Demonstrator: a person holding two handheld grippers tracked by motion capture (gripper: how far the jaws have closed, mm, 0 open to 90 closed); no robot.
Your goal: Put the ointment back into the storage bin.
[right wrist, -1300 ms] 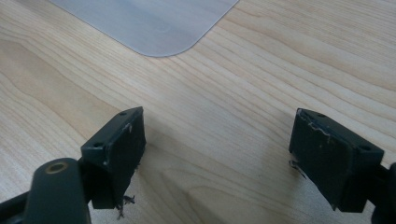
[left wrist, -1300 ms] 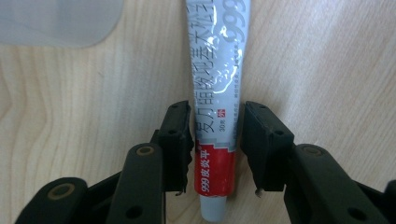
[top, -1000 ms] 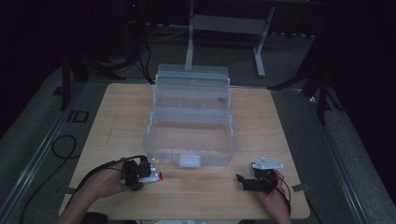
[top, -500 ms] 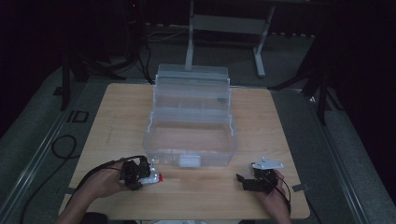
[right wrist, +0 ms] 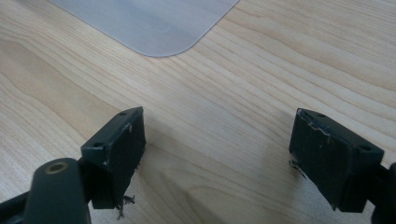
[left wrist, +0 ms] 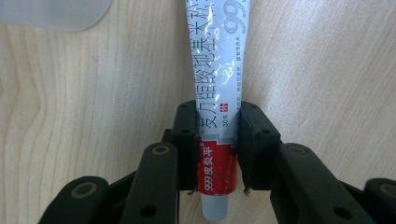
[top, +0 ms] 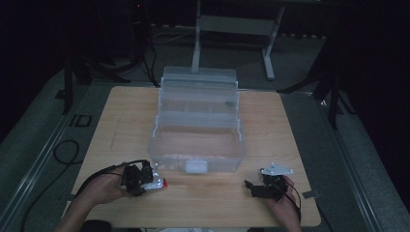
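Dark floor and metal stands ring a pale wooden surface [top: 270, 121] in the high view. One clear plastic box [top: 197, 130] stands at the middle of it, its tiered trays stepped back and open. Two tongs rest at the near edge, one in each hand. The left tongs [top: 153, 180] lie near the box's front left corner and hold one tube [top: 158, 182], whose red end pokes out toward the middle of the surface. The right tongs [top: 251, 186] lie near the box's front right corner, well apart from the tube, with a grey plate on top; their state cannot be told from this view.

From the left gripper view, the left tongs [left wrist: 217, 144] are pinching the tube [left wrist: 218, 70] across its red band, close to the white cap, which sits between the jaws toward the camera. One tube, white and silver with printed characters, runs straight away from the jaws, flat over the wood. A frosted corner of the box [left wrist: 51, 14] shows at the upper left, apart from the tube.

From the right gripper view, the right tongs [right wrist: 217, 149] are spread wide with bare wood between the two pads. A rounded corner of the box [right wrist: 149, 23] lies ahead, apart from the jaws.
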